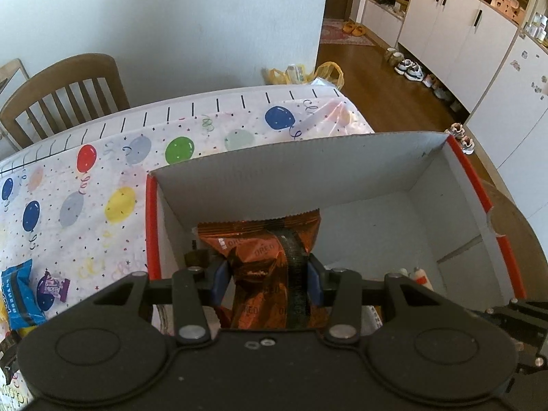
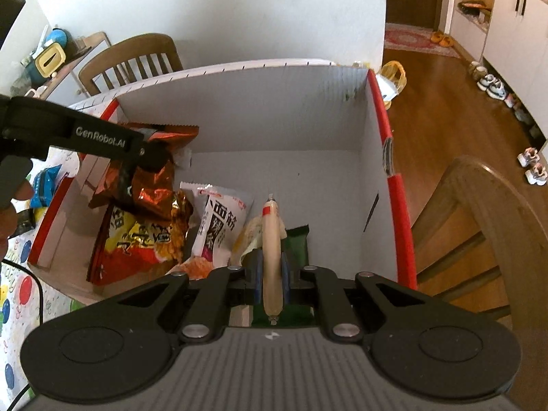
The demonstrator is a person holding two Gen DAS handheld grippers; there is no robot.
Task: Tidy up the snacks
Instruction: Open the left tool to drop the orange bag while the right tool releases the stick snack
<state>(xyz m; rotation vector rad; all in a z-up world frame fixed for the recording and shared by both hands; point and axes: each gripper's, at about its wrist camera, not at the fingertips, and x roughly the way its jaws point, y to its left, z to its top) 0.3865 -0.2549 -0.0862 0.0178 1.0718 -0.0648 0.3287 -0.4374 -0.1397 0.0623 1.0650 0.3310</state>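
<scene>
My left gripper [image 1: 270,281] is shut on an orange Oreo packet [image 1: 263,257] and holds it over the left part of the white cardboard box with red edges [image 1: 342,167]. The same gripper [image 2: 137,167] and orange packet [image 2: 150,171] show in the right wrist view, above the snacks in the box [image 2: 308,120]. My right gripper [image 2: 272,277] is shut on a pale sausage stick with a red band [image 2: 270,239], held above the box's near middle. A red-yellow chip bag [image 2: 137,239], a white packet [image 2: 219,226] and a dark green packet [image 2: 298,243] lie inside.
A blue snack packet [image 1: 19,294] and a small purple packet [image 1: 51,286] lie on the balloon-print tablecloth [image 1: 102,178] left of the box. A wooden chair [image 1: 68,92] stands behind the table, another chair [image 2: 479,239] to the box's right.
</scene>
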